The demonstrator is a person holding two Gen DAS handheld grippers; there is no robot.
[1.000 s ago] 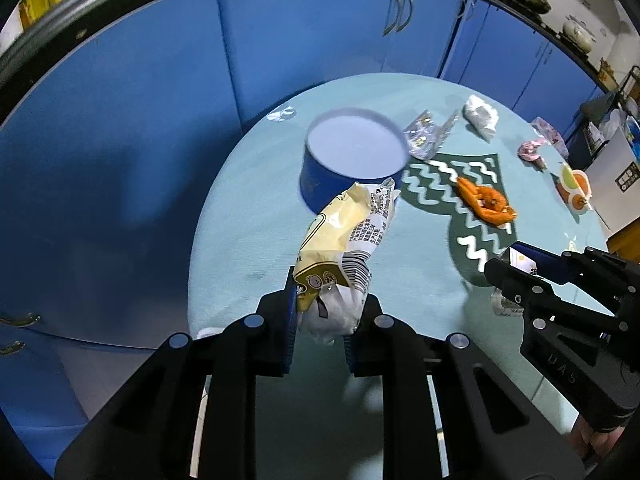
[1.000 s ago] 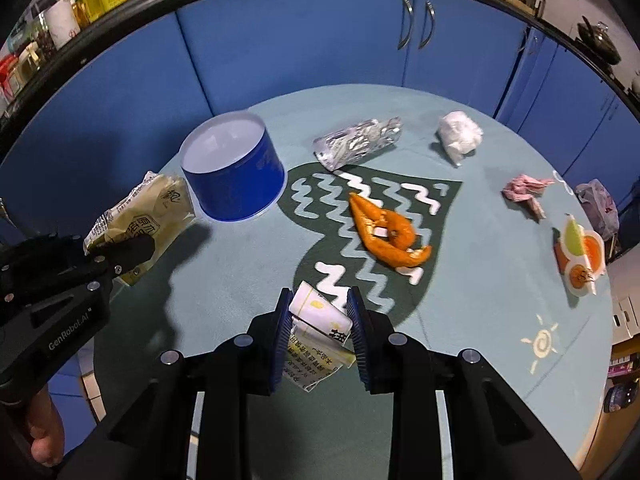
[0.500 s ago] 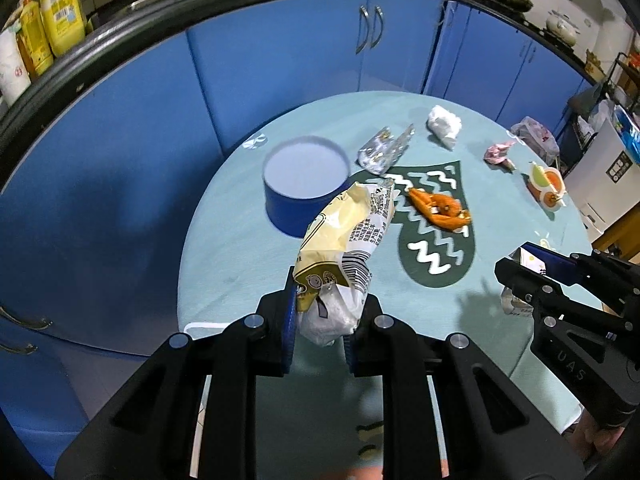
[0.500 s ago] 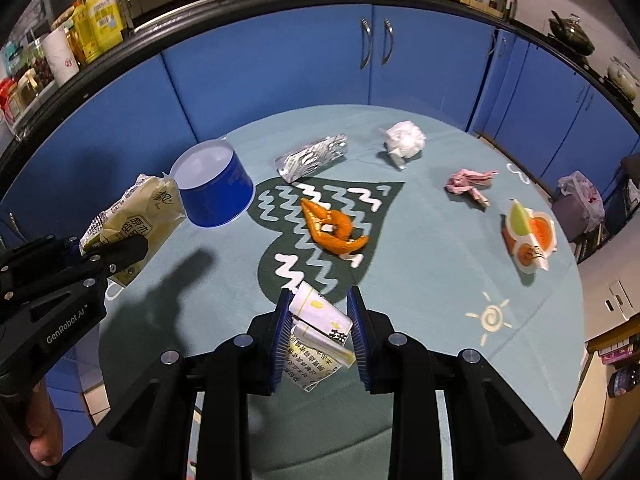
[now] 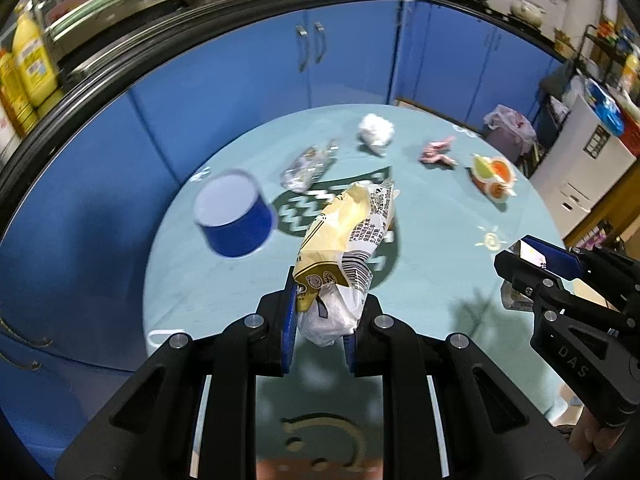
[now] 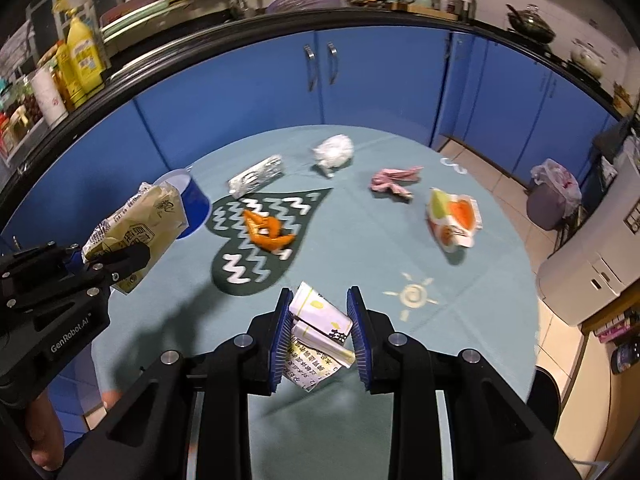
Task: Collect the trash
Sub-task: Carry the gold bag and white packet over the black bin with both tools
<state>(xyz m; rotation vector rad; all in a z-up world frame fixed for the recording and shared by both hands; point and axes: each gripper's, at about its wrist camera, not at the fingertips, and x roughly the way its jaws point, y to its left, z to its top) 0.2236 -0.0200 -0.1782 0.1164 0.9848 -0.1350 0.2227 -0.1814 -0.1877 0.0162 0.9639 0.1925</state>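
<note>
My left gripper [image 5: 320,320] is shut on a yellow snack bag [image 5: 344,240] and holds it above the near side of the round table. It also shows at the left of the right wrist view [image 6: 120,260] with the bag [image 6: 136,224]. My right gripper [image 6: 320,328] is shut on a crumpled white paper wrapper [image 6: 316,336] above the table's near edge. It also shows at the right of the left wrist view [image 5: 532,268]. A blue round bin [image 5: 234,216] stands on the table's left side.
On the teal tablecloth [image 6: 360,248] lie an orange peel [image 6: 266,230], a silver foil wrapper [image 6: 256,174], a white paper ball [image 6: 334,152], a pink wrapper [image 6: 394,180] and an orange-green packet [image 6: 452,216]. Blue cabinets [image 6: 320,76] stand behind. A lined trash can [image 6: 552,192] stands at right.
Both grippers have risen and pulled back from the table with their items still held. The table and the blue bin look smaller and farther away.
</note>
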